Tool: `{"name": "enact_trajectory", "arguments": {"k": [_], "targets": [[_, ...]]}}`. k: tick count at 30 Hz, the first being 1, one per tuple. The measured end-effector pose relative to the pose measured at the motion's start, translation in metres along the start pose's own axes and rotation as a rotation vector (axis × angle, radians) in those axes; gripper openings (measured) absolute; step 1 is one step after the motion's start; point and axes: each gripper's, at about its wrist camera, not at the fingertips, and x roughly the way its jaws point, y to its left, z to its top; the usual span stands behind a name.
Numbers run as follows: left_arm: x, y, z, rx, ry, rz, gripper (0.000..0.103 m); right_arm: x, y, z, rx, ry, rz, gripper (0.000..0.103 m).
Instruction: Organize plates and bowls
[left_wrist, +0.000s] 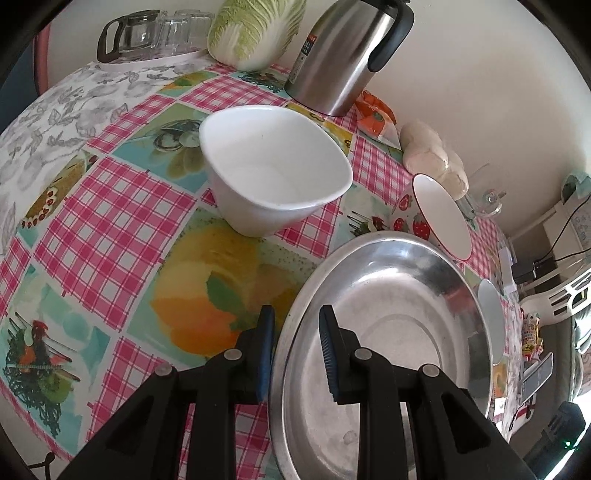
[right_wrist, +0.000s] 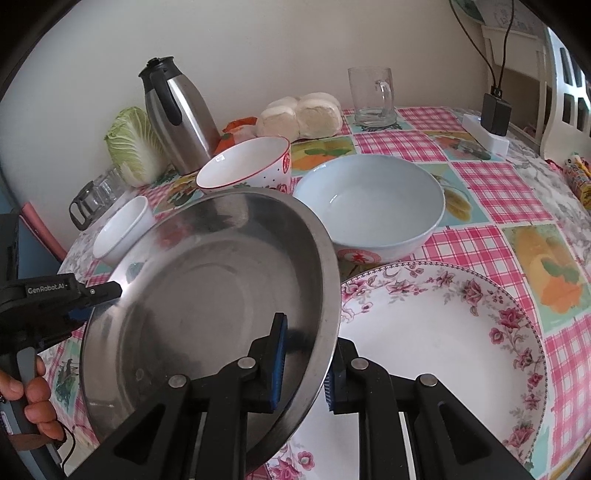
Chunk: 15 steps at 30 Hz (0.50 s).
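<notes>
**Ana:** Progress looks early to me. Where is the round stainless-steel plate (right_wrist: 207, 288) now?

**Ben:** Lifted and tilted off the checked worktop (right_wrist: 491, 184), its right edge hanging over the white plate with pink flowers (right_wrist: 443, 332). The right tongs (right_wrist: 306, 365) pinch its rim, one finger inside, one outside. The left tongs (left_wrist: 297, 350) straddle the opposite rim, with some gap showing, so I cannot tell whether they grip it.

**Ana:** And the bowls?

**Ben:** All apart, none nested: the big pale-blue bowl (right_wrist: 369, 206), the white bowl with a red rim and strawberries (right_wrist: 247, 166), the plain white squarish bowl (left_wrist: 273, 166).

**Ana:** So what remains?

**Ben:** My guess is nearly everything. The steel plate wants setting on the floral one, then the bowls need gathering into a stack.
</notes>
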Motion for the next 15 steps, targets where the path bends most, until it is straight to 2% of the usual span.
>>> {"name": "enact_trajectory", "arguments": {"k": [3,5,10,12,14,15], "targets": [[-0.002,-0.003,0.0,0.014,0.002,0.009,0.026,-0.003,-0.001,0.001,0.001,-0.002,-0.009,0.02],[-0.004,-0.003,0.0,0.018,0.01,0.021,0.03,-0.005,-0.002,0.002,0.01,0.0,-0.01,0.034],[-0.017,-0.002,0.001,0.025,0.008,0.048,0.043,-0.019,-0.008,0.008,0.023,-0.024,-0.015,0.037],[-0.023,-0.003,0.0,0.033,-0.005,0.057,0.058,-0.027,-0.009,0.011,0.024,-0.04,-0.028,0.044],[-0.029,-0.003,-0.001,0.04,-0.011,0.068,0.065,-0.036,-0.011,0.013,0.032,-0.063,-0.041,0.064],[-0.032,-0.004,-0.002,0.047,-0.013,0.085,0.068,-0.039,-0.011,0.013,0.036,-0.07,-0.044,0.067]]}}
